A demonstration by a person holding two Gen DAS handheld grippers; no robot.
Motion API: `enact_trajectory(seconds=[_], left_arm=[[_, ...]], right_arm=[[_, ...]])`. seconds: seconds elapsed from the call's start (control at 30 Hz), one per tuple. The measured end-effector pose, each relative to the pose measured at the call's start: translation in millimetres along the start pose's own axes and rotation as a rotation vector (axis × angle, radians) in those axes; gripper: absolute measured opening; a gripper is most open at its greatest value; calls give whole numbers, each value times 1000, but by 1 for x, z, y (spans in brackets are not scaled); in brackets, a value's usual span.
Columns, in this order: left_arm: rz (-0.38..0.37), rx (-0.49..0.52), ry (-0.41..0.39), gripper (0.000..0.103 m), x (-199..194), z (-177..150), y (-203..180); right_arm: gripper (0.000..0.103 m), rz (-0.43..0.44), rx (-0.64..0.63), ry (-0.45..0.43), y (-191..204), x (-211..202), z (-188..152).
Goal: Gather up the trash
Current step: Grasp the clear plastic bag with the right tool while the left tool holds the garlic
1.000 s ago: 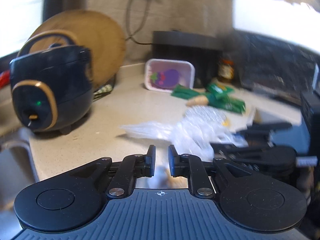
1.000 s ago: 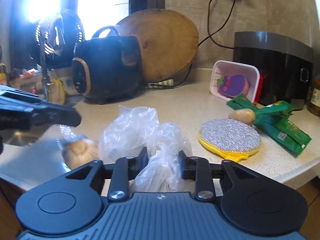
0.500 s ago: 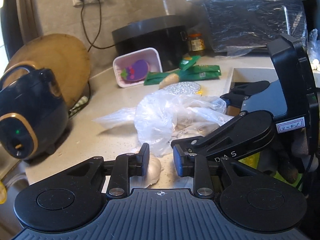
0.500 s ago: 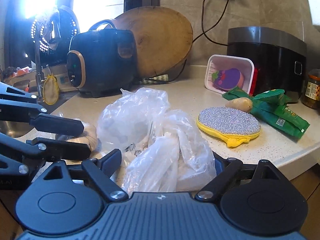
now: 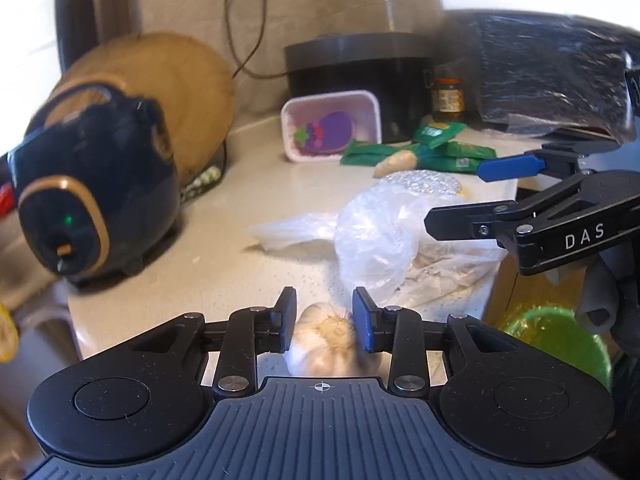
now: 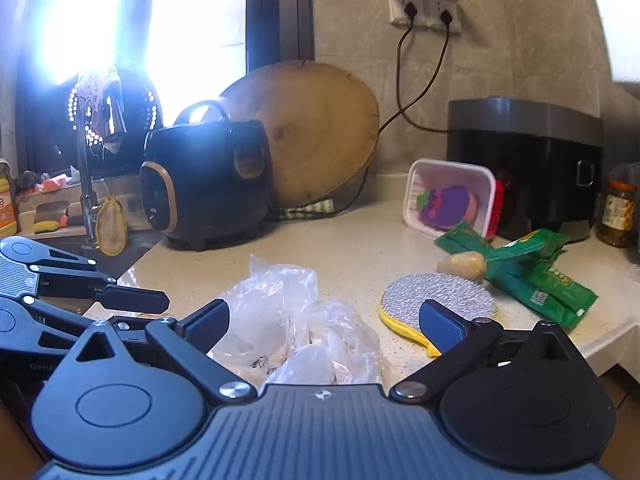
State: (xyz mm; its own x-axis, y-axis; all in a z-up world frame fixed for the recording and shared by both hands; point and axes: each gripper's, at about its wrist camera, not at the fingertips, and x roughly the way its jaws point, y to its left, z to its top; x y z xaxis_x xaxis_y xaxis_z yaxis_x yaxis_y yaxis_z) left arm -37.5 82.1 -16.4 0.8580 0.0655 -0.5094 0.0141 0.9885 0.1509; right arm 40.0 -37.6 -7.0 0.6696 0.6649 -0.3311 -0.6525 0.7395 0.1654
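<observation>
Bare counter [image 6: 352,248] is left behind the bag [image 6: 288,320]; further back it is blocked by cooker [image 6: 208,178], board [image 6: 316,128] and tray [image 6: 448,198].

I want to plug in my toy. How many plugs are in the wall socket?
2. Both sit side by side in the socket above the chopping board: the left plug and the right plug. Their cords hang down together.

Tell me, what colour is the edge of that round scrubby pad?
Yellow. The scrub pad has a silvery top; right wrist view shows it best.

left gripper [image 5: 324,326] | black, ribbed body; blue pads | right gripper [image 6: 324,326] | "DAS" lettering
</observation>
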Motion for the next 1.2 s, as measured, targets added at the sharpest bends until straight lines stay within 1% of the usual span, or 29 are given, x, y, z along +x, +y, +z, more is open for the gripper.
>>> enact_trajectory(seconds=[0.07, 0.13, 0.23, 0.3, 0.37, 0.43, 0.5, 0.57, 0.6, 0.63, 0.67, 0.73, 0.77, 0.83, 0.9, 0.93, 0.97, 1.0, 1.03, 1.07, 1.1, 1.13, 1.2], left_arm=[[-33, -40, 16, 37, -2, -1, 6], [-53, -61, 12, 37, -7, -3, 10], [-41, -62, -31, 37, -24, -1, 16], [-35, -68, -41, 37, -36, 1, 20], [-23, -67, -18, 37, -40, 0, 22], [-14, -50, 18, 37, -37, -3, 19], [-45, -51, 38, 38, -32, -8, 14], [-57, -54, 38, 49, -27, -9, 10], [-59, -50, 40, 51, -24, -9, 8], [-55, -49, 47, 56, -21, -9, 7], [-62, -53, 57, 57, -17, -8, 7], [-100, -80, 81, 57, -10, -8, 6], [-102, -79, 90, 58, -7, -8, 5], [-75, -50, 113, 59, -1, -9, 0], [-67, -55, 124, 61, 4, -12, 0], [-78, -77, 118, 60, 4, -13, 3], [-90, -97, 116, 59, 5, -14, 7], [-101, -112, 111, 59, 5, -14, 9], [-102, -120, 105, 59, 4, -15, 8], [-102, -123, 102, 59, 3, -16, 8], [-99, -125, 102, 59, 3, -15, 7], [-95, -127, 105, 59, 3, -15, 7], [-90, -134, 110, 59, 2, -14, 6]], right_arm=[[101, 19, 3, 40, -2, 13, 1], [101, 27, 17, 82, -2, 27, 0], [101, 46, 47, 137, -4, 45, -6], [101, 45, 68, 158, -5, 51, -11], [101, 47, 84, 163, -6, 53, -13], [101, 46, 86, 159, -5, 53, -14], [101, 42, 77, 157, -3, 53, -14], [101, 39, 65, 160, -1, 53, -14], [101, 38, 59, 161, 0, 53, -14], [101, 36, 54, 161, 1, 52, -14], [101, 34, 50, 161, 1, 52, -14], [101, 30, 48, 163, 1, 54, -13], [101, 27, 48, 164, 1, 55, -12], [101, 21, 49, 163, 0, 56, -11], [100, 21, 48, 163, 0, 58, -10], [94, 23, 42, 166, 0, 59, -9], [82, 28, 32, 170, 1, 60, -9], [74, 26, 20, 173, 2, 60, -8], [57, 23, 12, 177, 4, 61, -8], [44, 21, 9, 178, 5, 60, -7], [40, 26, 16, 178, 5, 59, -7], [34, 38, 29, 176, 4, 57, -5], [28, 58, 53, 161, 1, 51, -2]])
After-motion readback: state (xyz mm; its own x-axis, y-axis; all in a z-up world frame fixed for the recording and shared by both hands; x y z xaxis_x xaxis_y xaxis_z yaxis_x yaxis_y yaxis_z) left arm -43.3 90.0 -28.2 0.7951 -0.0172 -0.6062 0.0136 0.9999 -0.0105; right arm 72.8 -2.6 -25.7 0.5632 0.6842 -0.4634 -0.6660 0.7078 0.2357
